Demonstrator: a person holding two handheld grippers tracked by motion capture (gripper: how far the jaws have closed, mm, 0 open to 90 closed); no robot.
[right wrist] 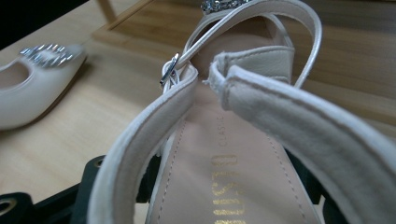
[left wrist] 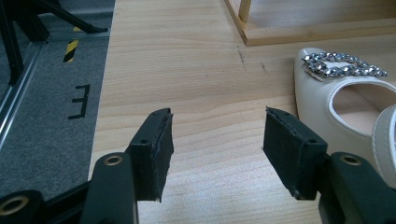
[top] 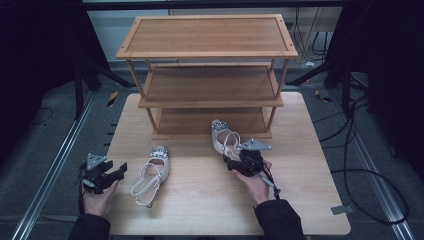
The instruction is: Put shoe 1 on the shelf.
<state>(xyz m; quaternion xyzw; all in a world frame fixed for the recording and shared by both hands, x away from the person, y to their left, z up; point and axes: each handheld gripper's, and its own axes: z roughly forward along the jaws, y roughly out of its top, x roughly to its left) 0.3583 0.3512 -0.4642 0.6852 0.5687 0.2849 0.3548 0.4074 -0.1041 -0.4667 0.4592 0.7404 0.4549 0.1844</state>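
Two cream slingback shoes with rhinestone buckles are on the wooden table (top: 310, 200). My right gripper (top: 234, 161) is shut on the heel end of the right shoe (top: 220, 136), whose toe points at the rack. In the right gripper view that shoe's insole (right wrist: 224, 154) and straps sit between the black jaws, which are mostly hidden behind it. The other shoe (top: 154, 172) lies flat at centre left. My left gripper (top: 119, 171) hovers left of it, open and holding nothing. In its own view, the gripper (left wrist: 217, 140) has only bare table between its pads, and the shoe's toe (left wrist: 322, 98) is to their right.
A three-tier bamboo shoe rack (top: 210, 50) stands at the back of the table, its lowest shelf (top: 210, 122) just beyond the held shoe's toe. Black cables (top: 365, 175) lie on the grey floor to the right. A metal rail (top: 55, 165) runs along the left.
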